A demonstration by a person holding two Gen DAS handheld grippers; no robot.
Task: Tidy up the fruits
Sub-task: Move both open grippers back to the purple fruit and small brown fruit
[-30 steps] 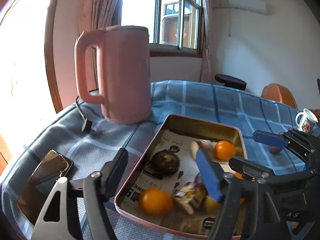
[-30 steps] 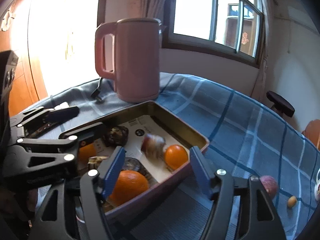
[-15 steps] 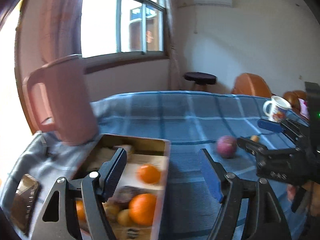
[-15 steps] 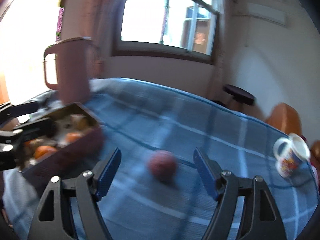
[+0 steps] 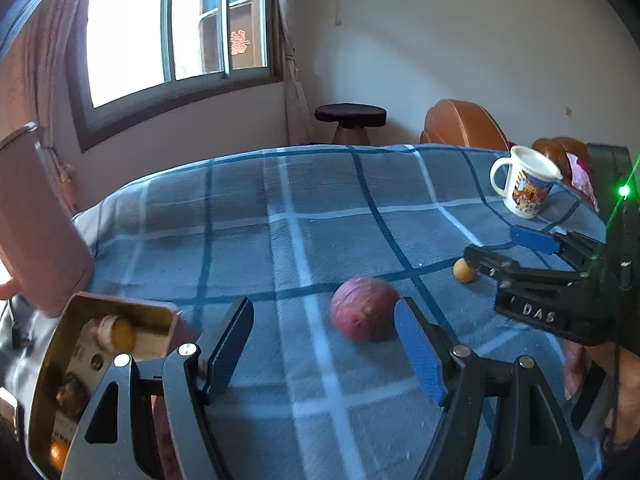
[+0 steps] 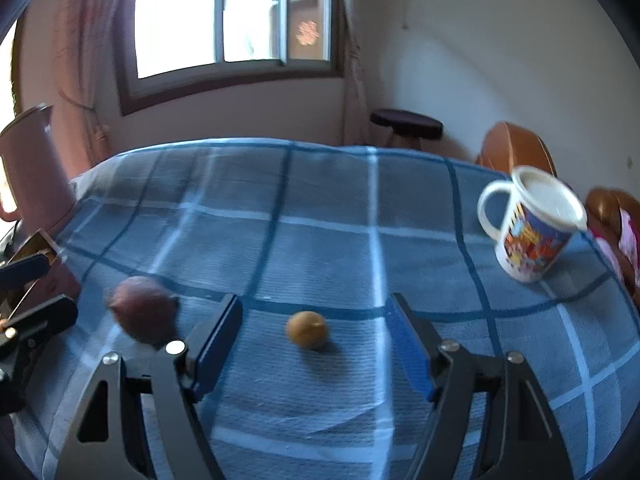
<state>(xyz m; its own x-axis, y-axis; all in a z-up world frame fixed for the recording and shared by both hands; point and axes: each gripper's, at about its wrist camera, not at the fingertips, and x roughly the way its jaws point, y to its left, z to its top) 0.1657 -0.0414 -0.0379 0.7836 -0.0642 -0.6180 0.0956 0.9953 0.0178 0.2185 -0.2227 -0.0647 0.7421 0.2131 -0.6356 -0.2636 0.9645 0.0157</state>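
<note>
A red apple (image 5: 364, 314) lies on the blue checked tablecloth, just beyond my left gripper (image 5: 322, 308), close to its right finger; the gripper is open and apart from it. A small yellow fruit (image 6: 307, 329) lies between the fingers of my right gripper (image 6: 313, 298), whose jaws are closing without touching it. The left wrist view shows the same small fruit (image 5: 464, 270) beside the right gripper (image 5: 504, 246). The right wrist view shows the apple (image 6: 142, 314) blurred at the left, near the left gripper (image 6: 32, 290). The metal tray (image 5: 120, 304) with oranges sits at the lower left.
A pink kettle (image 5: 36, 220) stands behind the tray at the left edge. A printed white mug (image 6: 528, 232) stands at the table's right side. A dark stool (image 5: 350, 114) and orange chairs (image 5: 464, 124) stand beyond the table's far edge.
Both grippers have swung right, away from the tray and kettle, which slid to the left edge. The apple now lies before the left gripper, the small fruit between the right fingers.
</note>
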